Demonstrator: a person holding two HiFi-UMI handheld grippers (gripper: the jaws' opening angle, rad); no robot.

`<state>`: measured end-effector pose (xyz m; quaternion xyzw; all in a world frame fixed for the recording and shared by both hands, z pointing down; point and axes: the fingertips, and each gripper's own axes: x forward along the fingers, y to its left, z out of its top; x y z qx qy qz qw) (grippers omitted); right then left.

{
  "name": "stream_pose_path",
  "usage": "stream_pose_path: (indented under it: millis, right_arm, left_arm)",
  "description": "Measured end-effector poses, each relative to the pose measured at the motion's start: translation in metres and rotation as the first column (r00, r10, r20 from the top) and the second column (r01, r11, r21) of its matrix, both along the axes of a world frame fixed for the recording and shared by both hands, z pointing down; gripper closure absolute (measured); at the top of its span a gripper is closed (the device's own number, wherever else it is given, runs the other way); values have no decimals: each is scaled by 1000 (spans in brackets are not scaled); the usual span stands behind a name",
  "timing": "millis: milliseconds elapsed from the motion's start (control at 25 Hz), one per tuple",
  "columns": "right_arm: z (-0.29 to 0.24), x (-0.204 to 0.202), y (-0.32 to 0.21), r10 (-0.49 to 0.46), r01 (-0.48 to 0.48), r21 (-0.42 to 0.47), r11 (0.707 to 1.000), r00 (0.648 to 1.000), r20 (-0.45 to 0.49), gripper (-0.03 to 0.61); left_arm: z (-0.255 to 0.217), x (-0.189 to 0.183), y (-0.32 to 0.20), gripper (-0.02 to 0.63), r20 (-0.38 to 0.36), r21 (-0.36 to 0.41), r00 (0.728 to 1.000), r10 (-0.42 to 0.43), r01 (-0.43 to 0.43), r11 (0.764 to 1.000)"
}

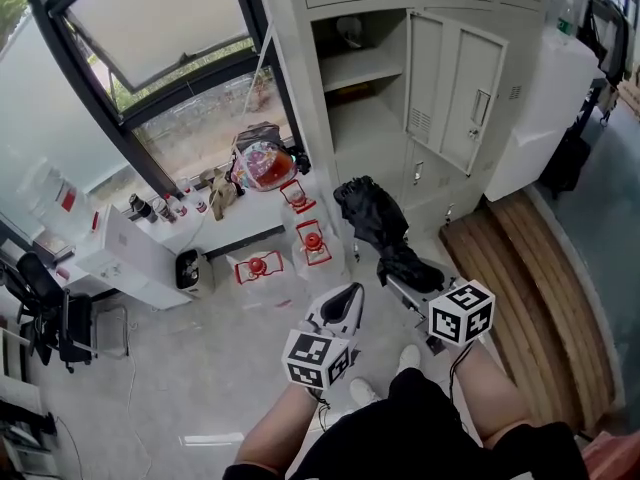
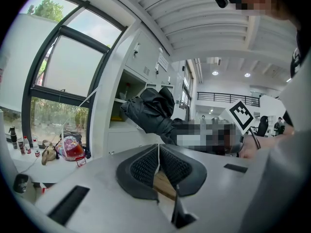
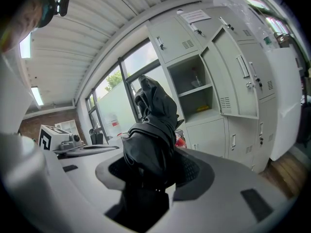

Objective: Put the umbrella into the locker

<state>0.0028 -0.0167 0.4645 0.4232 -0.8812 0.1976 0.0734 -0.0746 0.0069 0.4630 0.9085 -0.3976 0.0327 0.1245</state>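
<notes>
A folded black umbrella (image 1: 375, 218) is held in my right gripper (image 1: 408, 268), whose jaws are shut on its lower end; its top points toward the lockers. In the right gripper view the umbrella (image 3: 150, 130) rises between the pads and covers the middle of the picture. An open locker (image 1: 365, 78) with a shelf stands ahead, its door (image 1: 455, 88) swung out to the right. The locker (image 3: 197, 89) also shows past the umbrella. My left gripper (image 1: 345, 303) is shut with nothing in it, left of the umbrella (image 2: 153, 110), its pads (image 2: 146, 166) pressed together.
A white ledge (image 1: 250, 208) under the window carries a colourful helmet (image 1: 262, 165), bottles and small items. Water jugs with red caps (image 1: 310, 243) stand on the floor by the locker's left side. A wooden platform (image 1: 540, 278) lies to the right. An office chair (image 1: 45, 318) is far left.
</notes>
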Motion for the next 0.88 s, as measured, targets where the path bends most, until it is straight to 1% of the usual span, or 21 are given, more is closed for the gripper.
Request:
stream_pose_path:
  millis: [240, 520, 880]
  right_arm:
    - [1, 2, -19, 3, -3, 3, 1000, 1000, 4, 313]
    - [1, 7, -52, 1, -1, 1, 1000, 1000, 1, 313]
    - [7, 31, -100, 14, -14, -21, 1000, 1000, -8, 313]
  left_arm:
    - [4, -1, -13, 594, 14, -3, 1000, 2, -2, 1000]
    - [0, 2, -42, 594, 20, 0, 1000, -6, 6, 1000]
    - [1, 20, -86, 594, 22, -13, 1000, -11, 11, 1000]
